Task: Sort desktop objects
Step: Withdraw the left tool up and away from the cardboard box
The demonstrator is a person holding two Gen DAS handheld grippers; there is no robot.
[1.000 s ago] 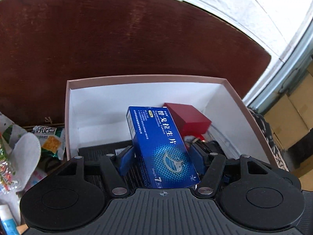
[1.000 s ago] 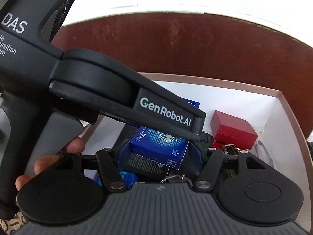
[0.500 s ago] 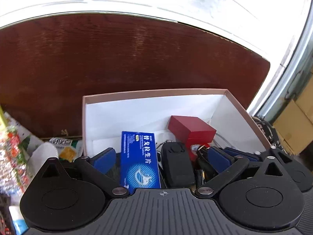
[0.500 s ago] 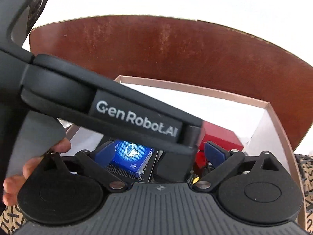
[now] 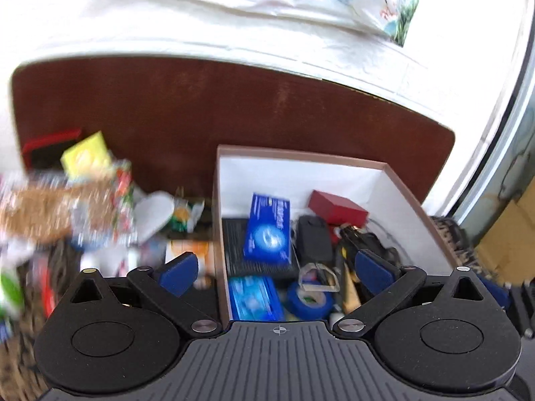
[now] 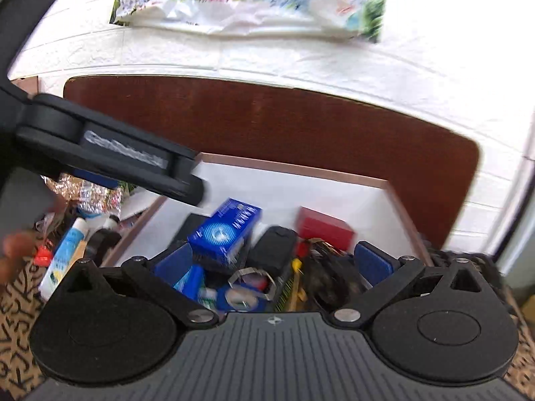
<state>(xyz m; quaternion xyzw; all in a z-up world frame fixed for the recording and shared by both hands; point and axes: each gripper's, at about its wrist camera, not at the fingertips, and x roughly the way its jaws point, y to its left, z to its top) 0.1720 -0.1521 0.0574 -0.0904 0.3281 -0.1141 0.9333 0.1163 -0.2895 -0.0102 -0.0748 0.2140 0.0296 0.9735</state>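
Tongs in both our hands gape wide and carry nothing: our left gripper (image 5: pixel 277 269) hangs above the near wall of the white box (image 5: pixel 394 200), our right gripper (image 6: pixel 272 262) over its clutter. At twelve o'clock from both, the blue medicine carton (image 5: pixel 267 234) lies inside, red case (image 5: pixel 337 205) at one o'clock

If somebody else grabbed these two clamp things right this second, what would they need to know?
Left hand-held gripper: open, holding nothing.
Right hand-held gripper: open, holding nothing.
Both hover at the near end of the white box.
Done: the blue medicine carton lies in the box on a black case, beside a red box, blue tape roll and other small items.
Left: the snack packets and tubes piled left of the box.
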